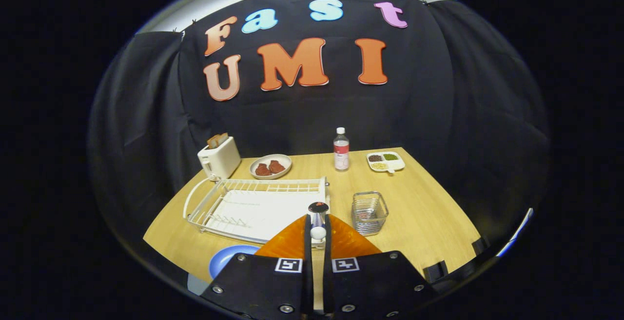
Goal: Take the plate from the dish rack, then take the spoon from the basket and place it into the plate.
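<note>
My gripper (318,234) is shut on a spoon (318,220) held upright between its fingers, its rounded end up and a white knob near the fingertips. The blue plate (225,259) lies flat on the wooden table, just left of the fingers and partly hidden by them. The white wire dish rack (258,205) stands beyond the plate with no dishes in it. The small wire basket (369,211) sits right of the spoon, ahead of the right finger.
At the back of the table (429,217) stand a white toaster (219,159) with bread, a plate of brown food (270,166), a water bottle (341,150) and a divided dish of grains (385,161). The table's edges curve near both sides.
</note>
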Demonstrator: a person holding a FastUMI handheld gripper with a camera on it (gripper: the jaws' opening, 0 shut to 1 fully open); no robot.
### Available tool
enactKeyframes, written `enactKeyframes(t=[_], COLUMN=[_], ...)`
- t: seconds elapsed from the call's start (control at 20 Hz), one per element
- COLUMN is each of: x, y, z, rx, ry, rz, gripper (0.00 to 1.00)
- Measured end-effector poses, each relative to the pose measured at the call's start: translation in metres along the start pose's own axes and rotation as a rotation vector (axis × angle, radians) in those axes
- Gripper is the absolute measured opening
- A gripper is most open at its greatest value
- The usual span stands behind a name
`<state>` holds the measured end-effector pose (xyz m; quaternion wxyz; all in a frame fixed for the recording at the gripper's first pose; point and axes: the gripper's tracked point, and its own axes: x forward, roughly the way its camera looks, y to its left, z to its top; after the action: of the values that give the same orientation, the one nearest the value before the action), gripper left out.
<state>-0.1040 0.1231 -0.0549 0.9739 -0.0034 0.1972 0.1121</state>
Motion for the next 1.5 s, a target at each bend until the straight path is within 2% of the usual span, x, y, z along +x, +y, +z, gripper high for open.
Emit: enactKeyframes(t=[0.3, 0.65, 0.9, 1.25, 1.35, 1.45, 1.5], x=[-0.013, -0.020, -0.008, 0.005, 0.011, 0.014, 0.016], y=[0.083, 0.145, 0.157, 0.157, 0.155, 0.150, 0.148], z=[-0.028, -0.078, -0.124, -0.144, -0.140, -0.136, -0.135], rx=[-0.014, -0.104, -0.140, -0.162, -0.150, -0.148, -0.144], ry=[0.046, 0.126, 0.225, 0.269, 0.268, 0.266, 0.270], rz=[0.175, 0.357, 0.408, 0.426, 0.423, 0.405, 0.398], gripper=[0.08, 0.08, 0.08, 0.10, 0.14, 0.23, 0.30])
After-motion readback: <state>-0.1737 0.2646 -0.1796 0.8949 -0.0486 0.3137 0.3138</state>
